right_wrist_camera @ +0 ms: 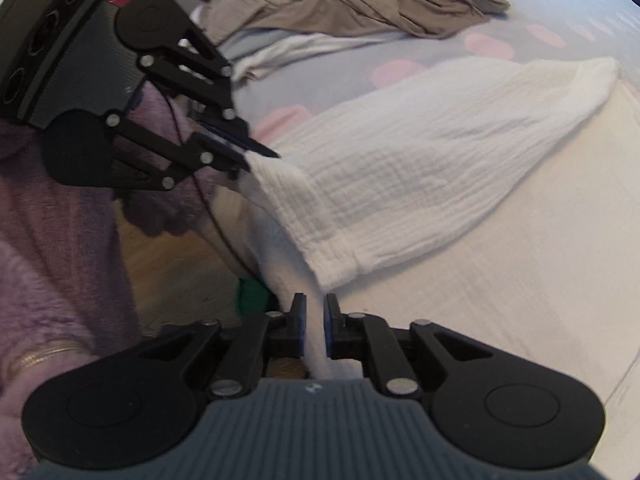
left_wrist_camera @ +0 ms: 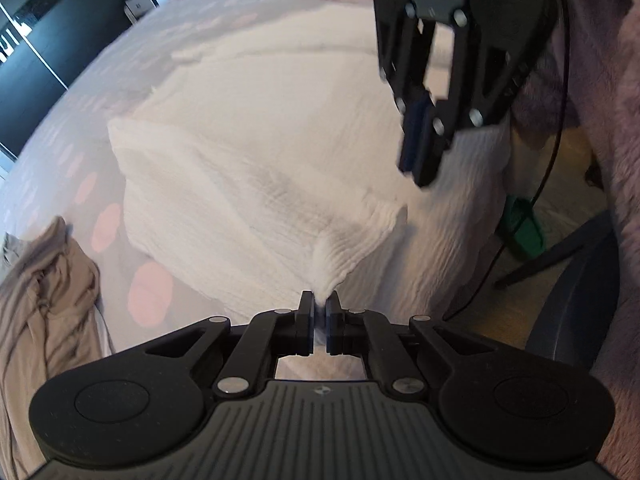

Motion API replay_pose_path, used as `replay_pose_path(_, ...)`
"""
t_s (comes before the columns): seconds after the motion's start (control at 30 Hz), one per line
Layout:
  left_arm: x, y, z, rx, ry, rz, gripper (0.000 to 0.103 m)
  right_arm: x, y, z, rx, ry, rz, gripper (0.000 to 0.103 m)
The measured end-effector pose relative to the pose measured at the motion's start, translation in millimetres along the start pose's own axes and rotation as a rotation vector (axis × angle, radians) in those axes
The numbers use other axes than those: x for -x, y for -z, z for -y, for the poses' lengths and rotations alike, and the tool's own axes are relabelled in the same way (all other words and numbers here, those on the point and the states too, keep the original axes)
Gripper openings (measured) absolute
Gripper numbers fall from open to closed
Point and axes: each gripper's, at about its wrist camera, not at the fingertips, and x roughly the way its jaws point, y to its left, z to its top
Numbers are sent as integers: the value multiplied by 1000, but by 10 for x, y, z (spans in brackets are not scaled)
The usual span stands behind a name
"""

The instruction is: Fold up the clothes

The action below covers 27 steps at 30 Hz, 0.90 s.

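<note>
A white crinkled garment [left_wrist_camera: 248, 168] lies spread on the bed, with one part folded over itself. My left gripper [left_wrist_camera: 319, 304] is shut on a bunched corner of it, pulled up into a peak. In the right wrist view that gripper [right_wrist_camera: 264, 154] pinches the same corner of the garment [right_wrist_camera: 420, 168] at the upper left. My right gripper [right_wrist_camera: 316, 312] is shut on a strip of white fabric that runs between its pads. From the left wrist view the right gripper [left_wrist_camera: 418, 168] hangs tips down over the garment's right side.
A crumpled beige garment [left_wrist_camera: 40, 312] [right_wrist_camera: 340, 4] lies on the grey, pink-dotted bedsheet [left_wrist_camera: 100, 152]. A person's fuzzy purple sleeve [right_wrist_camera: 60, 260] is close at the left. Off the bed edge are wooden floor, a green object [left_wrist_camera: 524, 228] and a blue chair [left_wrist_camera: 572, 312].
</note>
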Motion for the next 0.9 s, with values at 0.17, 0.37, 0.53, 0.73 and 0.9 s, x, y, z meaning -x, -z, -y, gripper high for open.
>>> replay_pose_path(0.17, -89, 89, 12, -4, -15, -24, 20, -125, 5, 40, 1, 50, 37, 47)
replay_pose_path(0.37, -166, 154, 68, -19, -24, -31, 37, -360, -4, -196, 82, 116, 37, 47)
replay_pose_path(0.53, -313, 163, 27, -12, -3, -61, 13, -447, -28, -127, 49, 134, -18, 4)
replay_pose_path(0.73, -307, 139, -99, 39, 49, -57, 13, -333, -14, -159, 48, 79, -70, 3)
replay_pose_path(0.9, -41, 126, -507, 187, 113, 15, 22, -298, 23, -68, 28, 98, -98, 18)
